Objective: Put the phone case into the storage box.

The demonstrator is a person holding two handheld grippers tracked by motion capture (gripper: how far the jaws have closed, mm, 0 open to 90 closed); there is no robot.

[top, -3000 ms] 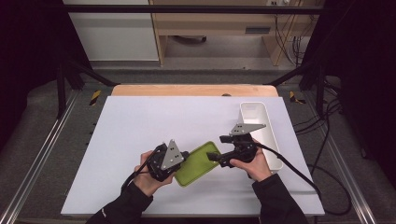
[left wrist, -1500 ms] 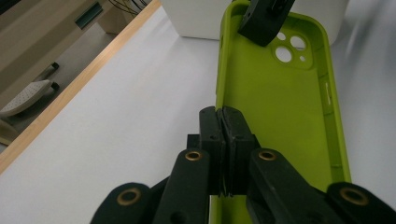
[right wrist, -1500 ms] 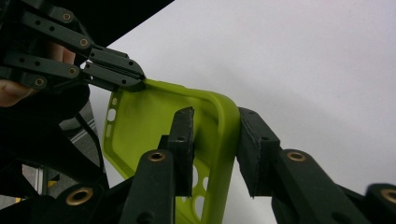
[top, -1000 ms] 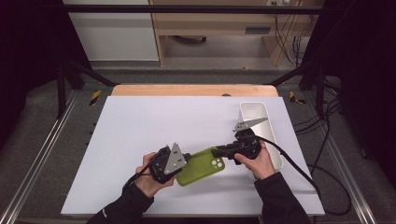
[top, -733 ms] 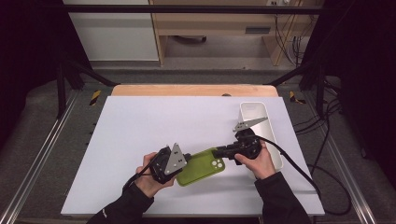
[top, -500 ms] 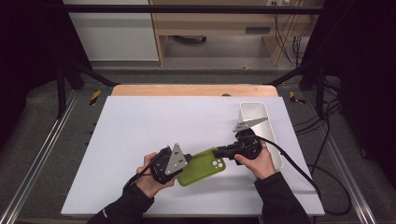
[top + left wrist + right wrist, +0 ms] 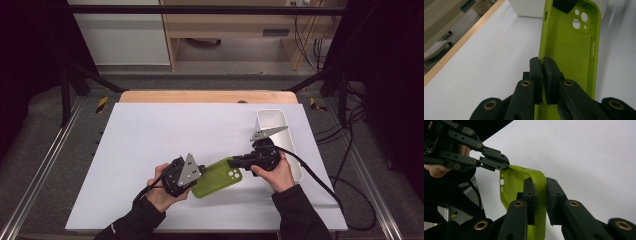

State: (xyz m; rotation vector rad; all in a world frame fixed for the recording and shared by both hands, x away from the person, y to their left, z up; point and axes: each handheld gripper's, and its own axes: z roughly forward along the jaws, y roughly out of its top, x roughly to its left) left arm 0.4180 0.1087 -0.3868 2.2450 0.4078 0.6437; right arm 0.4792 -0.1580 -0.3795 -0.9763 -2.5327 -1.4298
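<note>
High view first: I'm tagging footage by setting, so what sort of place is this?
Probably a lab or recording workstation, not a home: a white table on a metal rail frame, dark curtains around it, trailing cables, and hand-held grippers, left gripper and right gripper, clamping a green phone case.

I am flattening the green phone case [image 7: 217,177] between my grippers, my right gripper [image 7: 239,161] having shifted toward the white tray [image 7: 280,120].

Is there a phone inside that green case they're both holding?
No. The green case is empty; its bare inner face and open camera holes show. Both grippers pinch its rim.
</note>
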